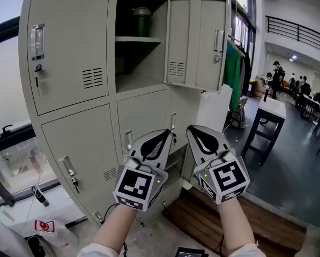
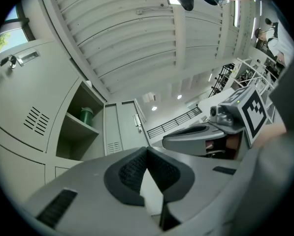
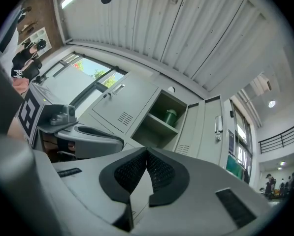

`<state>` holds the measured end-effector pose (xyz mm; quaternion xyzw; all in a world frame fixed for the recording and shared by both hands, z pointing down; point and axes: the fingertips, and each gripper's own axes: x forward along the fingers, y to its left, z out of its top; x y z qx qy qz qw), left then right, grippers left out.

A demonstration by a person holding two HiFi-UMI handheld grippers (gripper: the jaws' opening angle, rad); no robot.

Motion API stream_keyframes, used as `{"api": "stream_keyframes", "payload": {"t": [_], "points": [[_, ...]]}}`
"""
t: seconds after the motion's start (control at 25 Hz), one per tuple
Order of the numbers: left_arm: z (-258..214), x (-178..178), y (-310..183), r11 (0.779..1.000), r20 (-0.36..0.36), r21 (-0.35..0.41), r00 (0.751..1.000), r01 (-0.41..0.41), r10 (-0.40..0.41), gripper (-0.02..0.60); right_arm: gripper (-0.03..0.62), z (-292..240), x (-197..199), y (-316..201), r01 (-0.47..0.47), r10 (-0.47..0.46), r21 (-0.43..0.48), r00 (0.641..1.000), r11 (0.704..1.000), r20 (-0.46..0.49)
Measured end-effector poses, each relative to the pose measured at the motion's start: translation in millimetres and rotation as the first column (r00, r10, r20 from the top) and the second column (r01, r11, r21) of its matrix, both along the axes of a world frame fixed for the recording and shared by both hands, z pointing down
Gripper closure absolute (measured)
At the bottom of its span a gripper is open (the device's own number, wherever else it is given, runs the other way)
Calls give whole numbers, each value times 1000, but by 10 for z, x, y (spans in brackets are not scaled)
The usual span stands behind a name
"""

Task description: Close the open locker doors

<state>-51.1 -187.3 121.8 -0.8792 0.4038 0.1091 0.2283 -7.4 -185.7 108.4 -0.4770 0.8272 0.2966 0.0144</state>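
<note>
The grey locker bank (image 1: 68,63) has one open compartment (image 1: 138,58) at the upper right. Its door (image 1: 196,42) is swung out to the right. A green bottle (image 1: 142,20) stands on the top shelf inside. Both grippers are held low in front of the lower lockers, well below the open door. My left gripper (image 1: 165,135) is shut with nothing in it, and so is my right gripper (image 1: 194,130). In the left gripper view the shut pads (image 2: 132,168) point up toward the open door (image 2: 122,127). The right gripper view shows the door (image 3: 206,127) and the bottle (image 3: 171,116).
The closed upper-left locker has a handle and key (image 1: 37,42). Green clothing (image 1: 233,71) hangs just right of the open door. A table (image 1: 269,108) stands further right, with people far behind it. A wooden platform (image 1: 202,218) lies on the floor below the grippers.
</note>
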Motion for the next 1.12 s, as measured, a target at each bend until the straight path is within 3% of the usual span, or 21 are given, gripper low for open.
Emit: {"api": "stream_keyframes", "payload": {"t": [0.2, 0.64, 1.12], "points": [[-38, 319, -227, 1000, -1, -3, 1000, 11, -11, 565, 580, -38, 311, -236, 16, -16, 12, 1000, 1000, 5], [-322, 978, -704, 995, -12, 75, 997, 70, -70, 565, 580, -407, 1143, -750, 20, -27, 109, 997, 994, 66], [-604, 1360, -1197, 982, -50, 114, 988, 152, -147, 565, 580, -532, 1577, -1297, 48, -53, 102, 997, 994, 47]]}}
